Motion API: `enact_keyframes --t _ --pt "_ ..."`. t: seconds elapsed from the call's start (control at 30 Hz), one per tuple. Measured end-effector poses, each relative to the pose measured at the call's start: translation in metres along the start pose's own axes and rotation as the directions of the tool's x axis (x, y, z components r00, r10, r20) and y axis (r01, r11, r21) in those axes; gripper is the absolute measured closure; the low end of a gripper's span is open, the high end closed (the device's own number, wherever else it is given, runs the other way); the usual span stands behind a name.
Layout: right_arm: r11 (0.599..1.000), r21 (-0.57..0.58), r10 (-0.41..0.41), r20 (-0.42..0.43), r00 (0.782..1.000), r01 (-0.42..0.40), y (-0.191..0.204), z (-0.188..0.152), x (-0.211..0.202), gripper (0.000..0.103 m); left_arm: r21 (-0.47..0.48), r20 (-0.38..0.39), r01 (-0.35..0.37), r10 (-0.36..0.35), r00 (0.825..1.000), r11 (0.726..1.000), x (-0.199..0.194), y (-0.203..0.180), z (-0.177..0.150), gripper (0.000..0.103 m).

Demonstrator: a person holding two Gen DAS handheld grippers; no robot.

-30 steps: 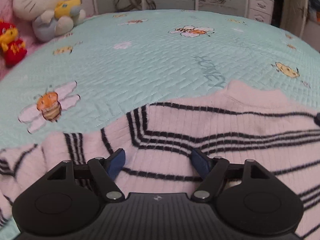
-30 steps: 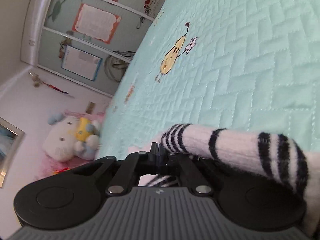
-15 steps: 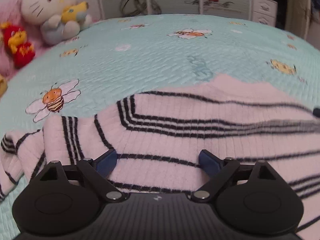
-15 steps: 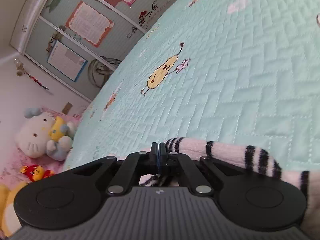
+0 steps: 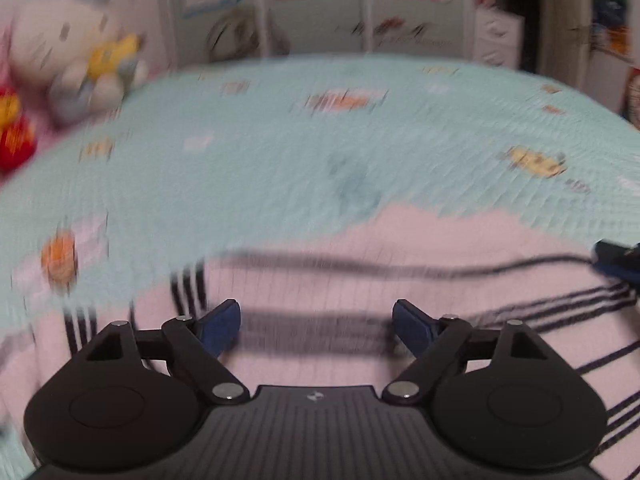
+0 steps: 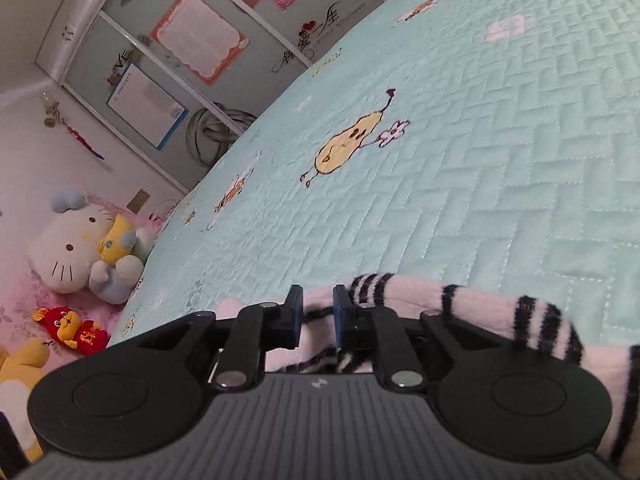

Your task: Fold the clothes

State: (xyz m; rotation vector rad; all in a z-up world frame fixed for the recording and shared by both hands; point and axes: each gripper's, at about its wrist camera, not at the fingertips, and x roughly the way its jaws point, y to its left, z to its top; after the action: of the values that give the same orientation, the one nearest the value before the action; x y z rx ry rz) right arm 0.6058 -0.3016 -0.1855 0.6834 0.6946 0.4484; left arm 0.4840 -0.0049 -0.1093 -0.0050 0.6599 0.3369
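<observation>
From my right side I can read "LOVE" (image 6: 120, 65) in dark letters on the grey wardrobe door (image 6: 92, 64), by the blue-edged sheet. Further along the wardrobe there is a black brush-script decal (image 6: 318, 38) with a red heart; its characters look Chinese, but I cannot make them out. The print on the pinned sheets is too small to read, and my left view is blurred.

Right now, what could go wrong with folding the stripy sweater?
The right gripper has just been opening, with the sleeve between its pads, apparently no longer pinched. The sleeve might slide off crooked and spoil the fold. The left gripper is wide open above the sweater, holding nothing, and its view is blurred, so it could snag and rumple the sweater.
</observation>
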Motion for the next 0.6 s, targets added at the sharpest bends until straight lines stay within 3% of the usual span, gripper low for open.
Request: enact_keyframes --t 0.13,0.2,0.47,0.57,0.6 --pt "0.999 -0.024 0.044 -0.008 0.999 -0.044 0.005 -0.001 0.001 0.072 0.033 0.035 -0.005 0.004 0.999 0.999 0.020 0.008 0.028 0.010" --pt "0.996 -0.046 0.075 -0.019 0.997 -0.075 0.008 -0.003 0.001 0.065 0.001 0.017 0.040 -0.040 0.999 0.999 0.036 0.017 0.039 0.010" --pt "0.988 -0.109 0.108 -0.041 0.993 -0.111 0.017 -0.005 0.002 0.059 0.105 -0.052 0.140 -0.135 0.989 0.985 0.077 0.001 0.050 0.010" --pt "0.988 -0.104 0.109 -0.044 0.993 -0.113 0.016 -0.003 0.003 0.059 0.013 -0.098 0.252 -0.249 0.963 0.968 0.085 0.007 0.050 0.013" --pt "0.988 -0.105 0.108 -0.044 0.993 -0.112 0.015 -0.004 0.002 0.059 -0.016 -0.112 0.268 -0.268 0.957 0.963 0.088 0.009 0.050 0.024"
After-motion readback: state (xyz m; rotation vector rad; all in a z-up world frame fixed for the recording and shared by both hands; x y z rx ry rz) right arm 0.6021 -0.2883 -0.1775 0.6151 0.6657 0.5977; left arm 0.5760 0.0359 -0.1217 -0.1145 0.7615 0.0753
